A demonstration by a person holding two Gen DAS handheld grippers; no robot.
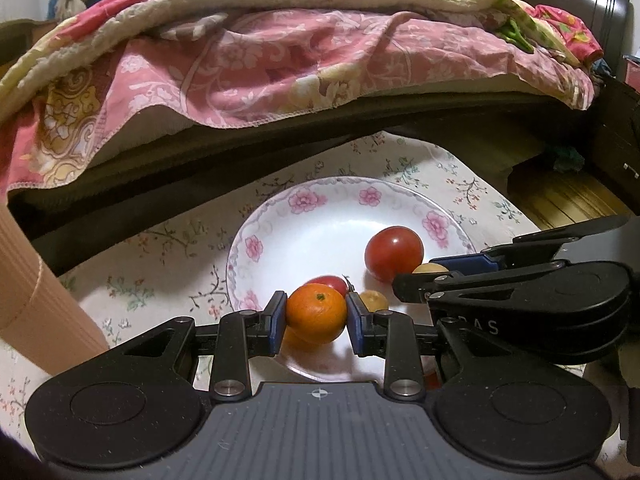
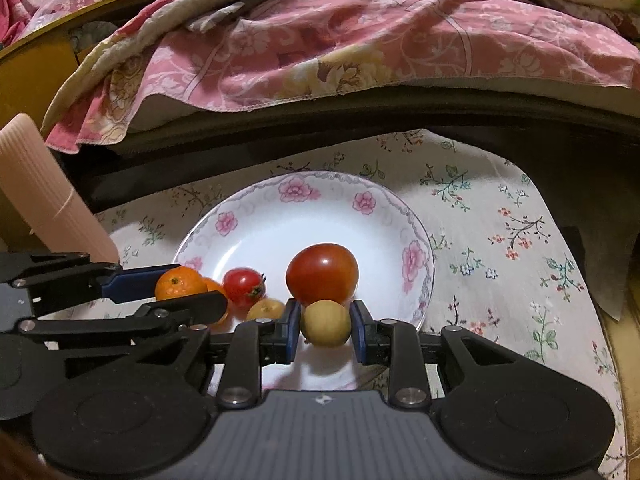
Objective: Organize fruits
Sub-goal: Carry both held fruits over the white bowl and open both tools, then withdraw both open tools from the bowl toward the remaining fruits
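left hand-held gripper (image 1: pixel 316 314): blue pads pinching a mandarin orange (image 1: pixel 316 313) above the plate's 6 o'clock rim.
right hand-held gripper (image 2: pixel 326 325): clamped on a small yellow round fruit (image 2: pixel 326 323), type unclear, near the plate's front edge.
left view only: right gripper enters at 3 o'clock, hiding most of its fruit.
right view only: second yellow fruit (image 2: pixel 266 309) fully seen; cherry tomato (image 2: pixel 243 287) clear.
plate (image 2: pixel 280 224): white, pink flowers; large tomato (image 2: pixel 322 274) inside.
around: floral cloth (image 2: pixel 500 240) on bench; bed quilt (image 2: pixel 340 40) at 12 o'clock; ribbed beige cylinder (image 2: pixel 44 188) at 9 o'clock.
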